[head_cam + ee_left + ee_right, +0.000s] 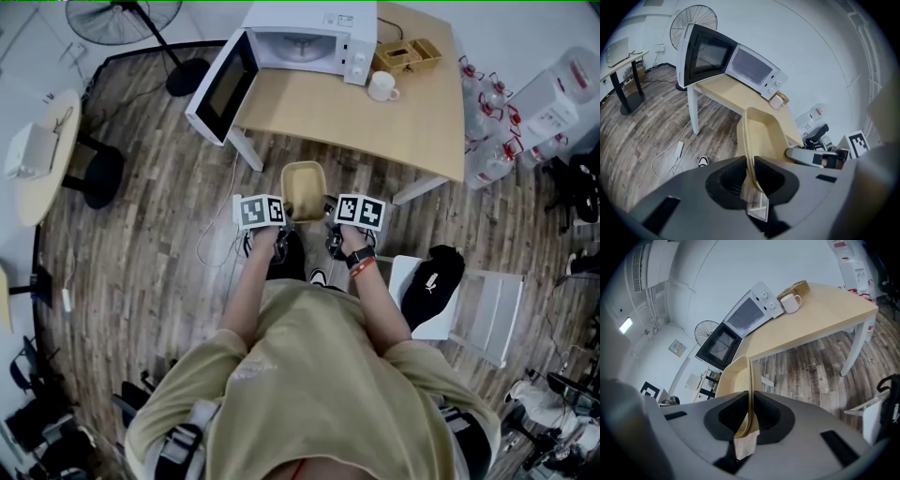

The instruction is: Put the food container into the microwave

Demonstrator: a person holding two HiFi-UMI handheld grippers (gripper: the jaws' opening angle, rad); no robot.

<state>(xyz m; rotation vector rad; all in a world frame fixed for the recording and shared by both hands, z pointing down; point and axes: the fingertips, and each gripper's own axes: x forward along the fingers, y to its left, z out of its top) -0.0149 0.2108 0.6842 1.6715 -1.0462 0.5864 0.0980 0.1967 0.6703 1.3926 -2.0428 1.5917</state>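
Observation:
A beige open food container [304,187] is held in the air between my two grippers, short of the table's front edge. My left gripper [281,221] is shut on its left rim, and the same container [761,138] runs forward from the left gripper [749,177]. My right gripper [329,221] is shut on the right rim; here the container [734,376] stands edge-on in the right gripper [751,417]. The white microwave [302,39] sits at the table's far left, its door [223,86] swung wide open. The microwave [750,70] and its cavity look empty.
On the wooden table [375,108] stand a white mug [382,86] and a small wooden box [408,54], right of the microwave. A floor fan [131,23] is at the far left. A white chair [473,309] with a black bag [433,281] stands at my right. A cable [670,157] lies on the floor.

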